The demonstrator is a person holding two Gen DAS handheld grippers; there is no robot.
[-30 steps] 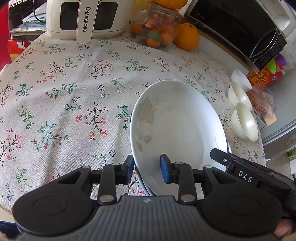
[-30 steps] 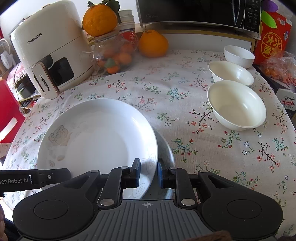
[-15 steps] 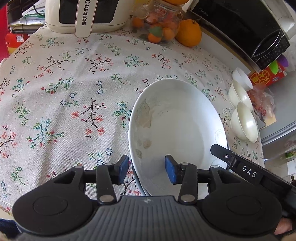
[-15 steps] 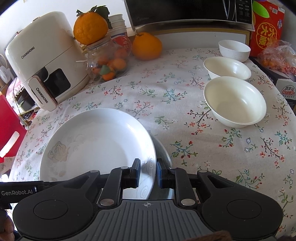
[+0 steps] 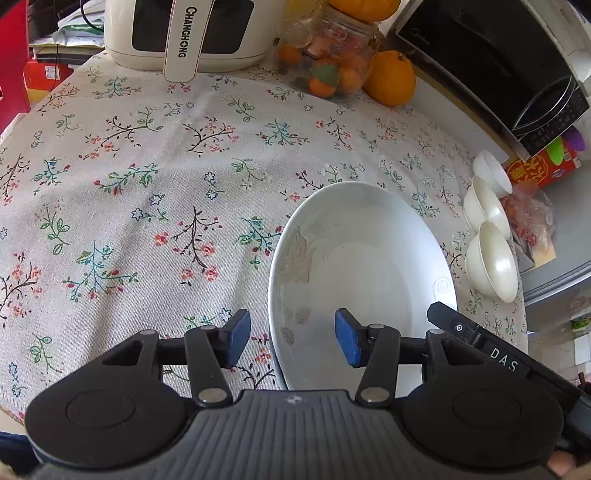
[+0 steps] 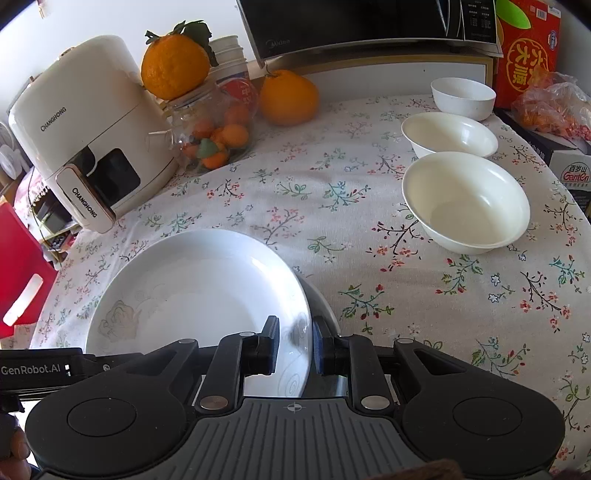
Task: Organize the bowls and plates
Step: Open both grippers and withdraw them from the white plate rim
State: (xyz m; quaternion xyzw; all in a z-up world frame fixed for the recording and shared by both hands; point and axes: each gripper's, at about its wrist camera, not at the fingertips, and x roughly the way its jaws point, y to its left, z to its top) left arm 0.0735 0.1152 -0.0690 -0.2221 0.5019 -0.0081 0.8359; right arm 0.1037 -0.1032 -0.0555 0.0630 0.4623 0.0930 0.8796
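A white plate with a faint rose print point(image 6: 192, 291) point(image 5: 362, 258) lies on the flowered tablecloth, on top of a second plate whose grey rim point(image 6: 325, 306) shows at its right. My right gripper point(image 6: 296, 345) is shut on the white plate's near rim. My left gripper point(image 5: 291, 341) straddles the opposite rim; its jaws are opening and the blue pads point(image 5: 240, 338) stand clear of the rim. Three cream-white bowls sit apart in a row on the right: large point(image 6: 465, 199), middle point(image 6: 448, 134), small point(image 6: 463, 94).
At the back stand a cream air fryer point(image 6: 88, 147), a glass jar of small oranges point(image 6: 212, 140) with an orange on top, a loose orange point(image 6: 288, 96) and a microwave point(image 6: 369, 22). A red box point(image 6: 528, 48) and a bag point(image 6: 550, 107) lie beyond the bowls.
The left gripper's jaws have spread wider and come off the plate's rim. The right gripper has stayed shut on the other rim, and the plate has kept its place.
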